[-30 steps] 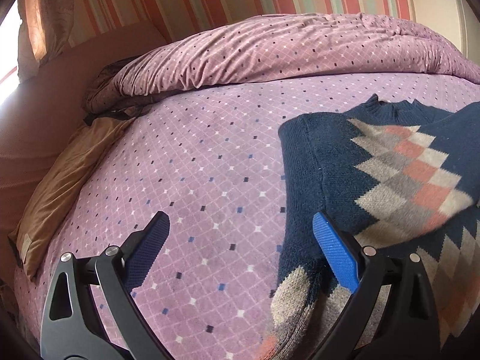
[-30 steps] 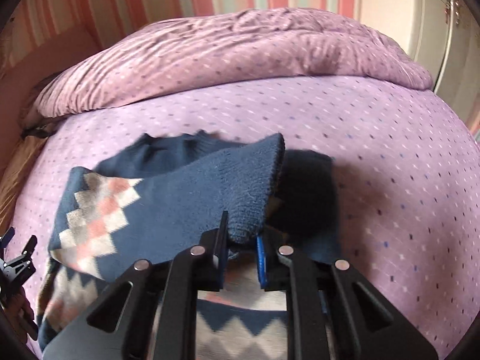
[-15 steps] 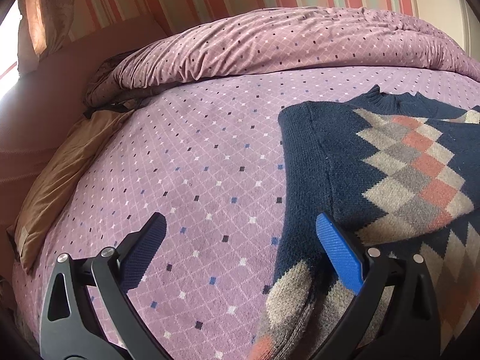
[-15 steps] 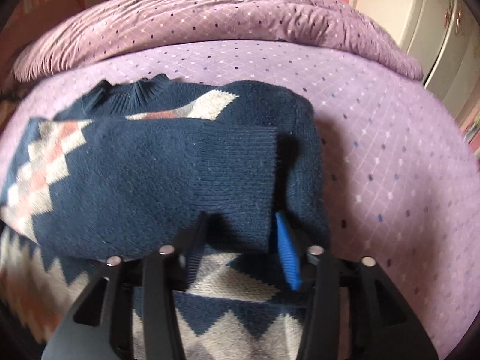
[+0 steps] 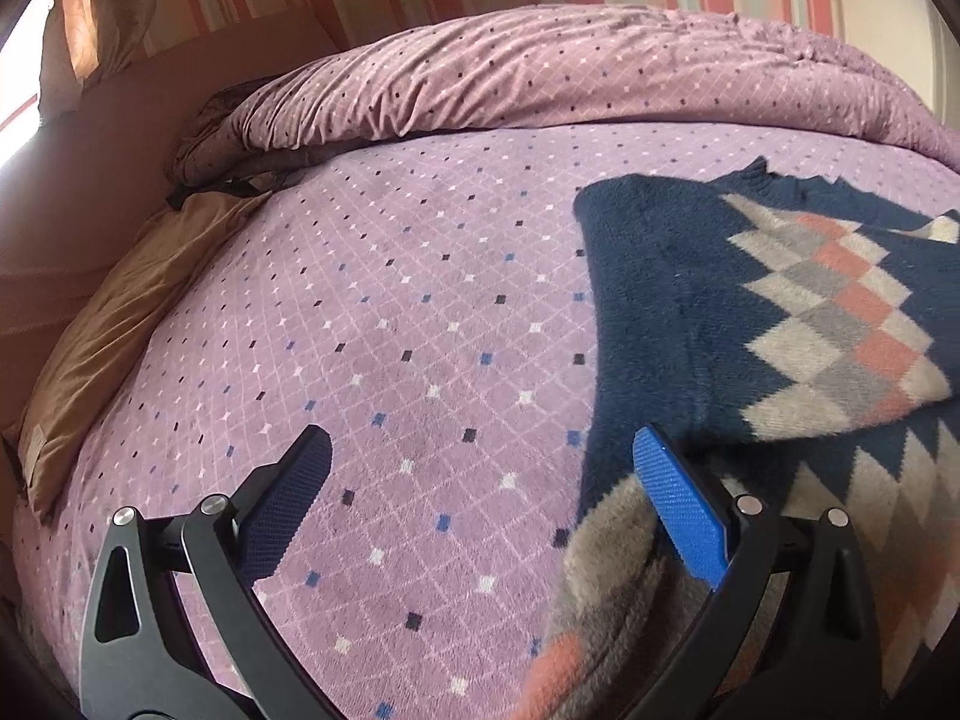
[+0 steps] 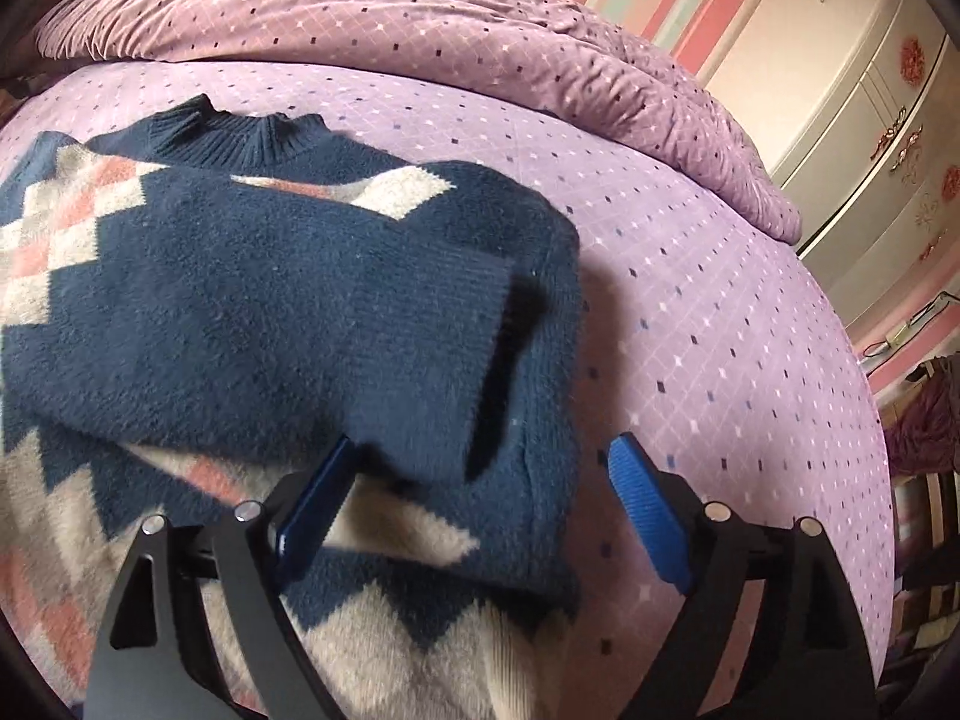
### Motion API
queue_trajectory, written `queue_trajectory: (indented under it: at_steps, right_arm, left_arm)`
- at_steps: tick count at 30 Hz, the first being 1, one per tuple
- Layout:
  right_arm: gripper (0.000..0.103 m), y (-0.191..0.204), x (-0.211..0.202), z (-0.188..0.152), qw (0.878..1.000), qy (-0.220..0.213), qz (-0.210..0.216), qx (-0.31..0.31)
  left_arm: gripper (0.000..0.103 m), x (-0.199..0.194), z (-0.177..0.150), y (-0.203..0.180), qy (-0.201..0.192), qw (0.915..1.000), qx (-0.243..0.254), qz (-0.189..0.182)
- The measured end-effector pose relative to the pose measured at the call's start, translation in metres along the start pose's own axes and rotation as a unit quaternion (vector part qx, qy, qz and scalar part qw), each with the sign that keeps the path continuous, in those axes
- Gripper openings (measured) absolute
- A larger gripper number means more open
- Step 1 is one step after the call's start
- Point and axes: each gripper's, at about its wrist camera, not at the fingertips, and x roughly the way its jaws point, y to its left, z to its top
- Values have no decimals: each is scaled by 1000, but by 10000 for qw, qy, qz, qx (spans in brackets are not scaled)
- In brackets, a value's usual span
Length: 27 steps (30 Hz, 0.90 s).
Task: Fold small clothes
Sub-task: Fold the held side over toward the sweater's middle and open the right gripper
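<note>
The blue sweater (image 6: 252, 324) lies flat on the purple bed (image 6: 720, 312), its neck toward the heaped blanket (image 6: 480, 30). One sleeve (image 6: 336, 360) is folded across its front. The right gripper (image 6: 480, 498) has just been opening; its jaws stand wide apart, and the sleeve end seems to lie loose between them. The left gripper (image 5: 480, 480) is wide apart too, at the sweater's side edge, gripping nothing.
</note>
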Motion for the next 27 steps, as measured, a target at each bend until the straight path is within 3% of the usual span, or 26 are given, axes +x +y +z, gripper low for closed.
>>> queue_trajectory:
  at_steps: [14,20,27]
  right_arm:
    - [87,-34,-90,-93,9965,-247,665,446]
    - [87,-44,-143,-135,9926,-404,984,586]
    - [96,-51,-189,-184,9871,-495,1312,771]
  left_arm:
    - [100,-90,-30,24,-332,9981,-383,-362]
    - [100,-142,-60,30,-513,9969,-423,-411]
    - [100,-191,-108,41,-630,9956,-447,-530]
